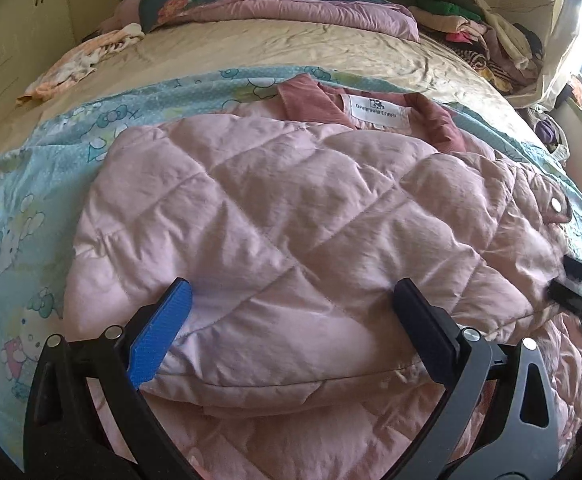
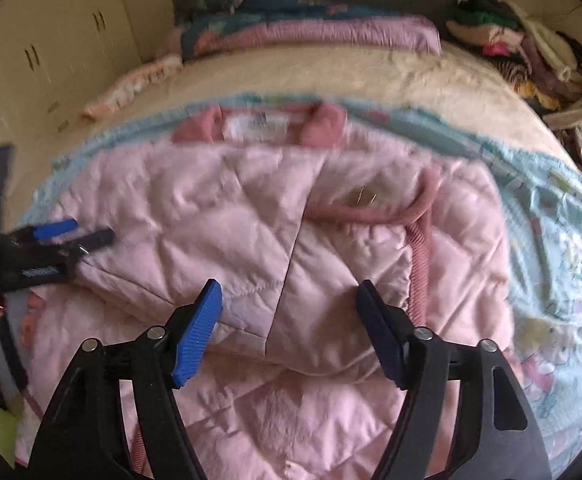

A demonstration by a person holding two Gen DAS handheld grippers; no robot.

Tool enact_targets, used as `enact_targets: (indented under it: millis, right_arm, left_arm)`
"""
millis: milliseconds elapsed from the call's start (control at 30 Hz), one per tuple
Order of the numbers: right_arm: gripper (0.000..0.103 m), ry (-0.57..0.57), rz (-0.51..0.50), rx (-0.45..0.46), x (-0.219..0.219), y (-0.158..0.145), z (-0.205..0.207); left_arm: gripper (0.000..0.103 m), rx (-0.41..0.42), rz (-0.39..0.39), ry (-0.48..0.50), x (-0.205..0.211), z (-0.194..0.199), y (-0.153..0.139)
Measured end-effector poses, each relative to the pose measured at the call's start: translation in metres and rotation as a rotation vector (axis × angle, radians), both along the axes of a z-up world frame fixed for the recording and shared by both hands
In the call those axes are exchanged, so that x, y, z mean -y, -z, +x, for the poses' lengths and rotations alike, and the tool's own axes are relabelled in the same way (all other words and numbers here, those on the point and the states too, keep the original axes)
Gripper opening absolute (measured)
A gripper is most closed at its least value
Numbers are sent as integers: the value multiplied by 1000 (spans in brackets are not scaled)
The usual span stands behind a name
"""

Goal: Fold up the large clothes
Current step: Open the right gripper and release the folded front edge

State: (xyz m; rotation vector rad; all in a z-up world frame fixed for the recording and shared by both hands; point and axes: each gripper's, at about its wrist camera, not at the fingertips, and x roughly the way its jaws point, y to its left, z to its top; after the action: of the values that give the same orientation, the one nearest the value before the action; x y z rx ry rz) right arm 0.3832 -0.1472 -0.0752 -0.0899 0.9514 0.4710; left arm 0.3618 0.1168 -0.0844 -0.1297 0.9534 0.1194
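A bed [image 1: 299,46] under a cream cover filled most of both views, a pale blue cartoon-print sheet [image 1: 23,208] spread across its near end. On that sheet lay the pink quilted jacket [image 1: 275,208], collar away from the cameras, its sides already turned in over the body and its darker ribbed collar [image 1: 311,100] framing a white label.

The jacket looked padded, soft and light for its bulk, with a smooth shell likely to slide and a springy fill that would probably push a fold back open. A firm bite through a doubled edge or along the ribbed trim [image 2: 421,256] appeared the surest place to take it, rather than on the puffed middle.

The left gripper [image 1: 291,320] stood with its jaws spread wide over the near folded edge, holding nothing. The right gripper [image 2: 289,320] hung above the seam where the two panels met, its jaws well apart and empty.

The right wrist view was blurred, so the small metal fitting near the trim could not be identified. The jacket's near hem ran out of view behind the grippers, and the sleeves were tucked out of sight. Clothes heaped at the bed's far corner [image 1: 487,40] could not be told apart.
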Motion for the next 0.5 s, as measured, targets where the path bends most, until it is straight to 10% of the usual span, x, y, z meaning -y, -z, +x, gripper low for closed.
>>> enact_targets:
  millis: [500]
  right_arm:
    - [74, 77, 71, -36, 7, 17, -7]
  left_arm:
    - [95, 40, -12, 14, 11, -31, -26]
